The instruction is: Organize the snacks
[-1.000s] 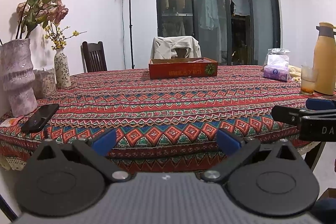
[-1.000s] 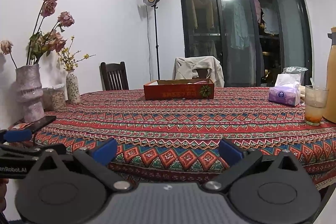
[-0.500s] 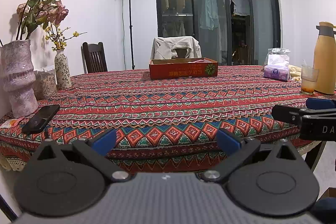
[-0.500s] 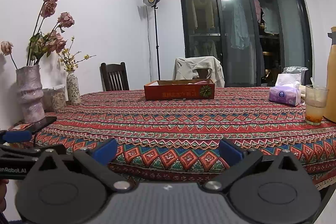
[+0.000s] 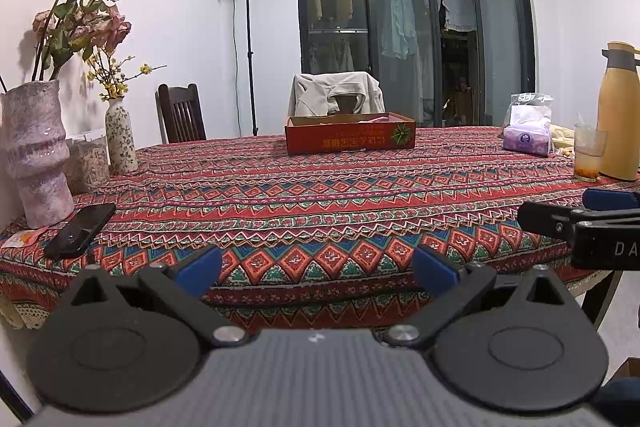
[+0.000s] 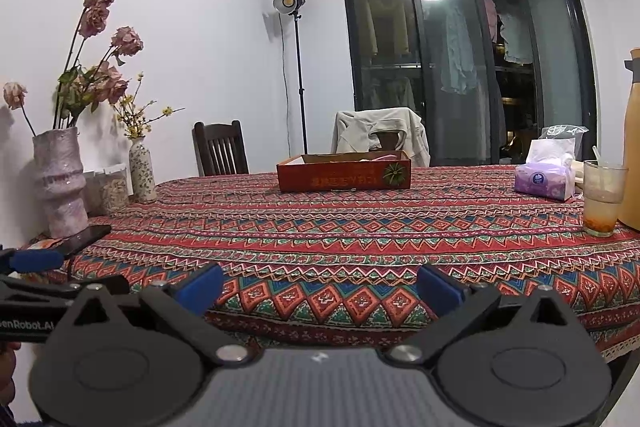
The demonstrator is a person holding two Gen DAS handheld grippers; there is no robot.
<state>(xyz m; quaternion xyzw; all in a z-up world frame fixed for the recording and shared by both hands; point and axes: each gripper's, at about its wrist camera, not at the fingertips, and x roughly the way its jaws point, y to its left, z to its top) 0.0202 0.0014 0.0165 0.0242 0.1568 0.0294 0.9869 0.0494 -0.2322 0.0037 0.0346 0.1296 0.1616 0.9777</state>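
Currently both the left gripper [image 5: 316,267] and right gripper [image 6: 320,285] hover fingers wide and empty at the desk [image 5: 320,195] edge; best reach forward toward the red snack box [image 5: 350,138] at frame centre.

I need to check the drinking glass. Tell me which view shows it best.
The right wrist view: the glass stands whole and large beside the yellow flask, with orange dregs visible at its bottom. The left wrist view also shows the glass whole, but smaller and farther toward the frame edge.
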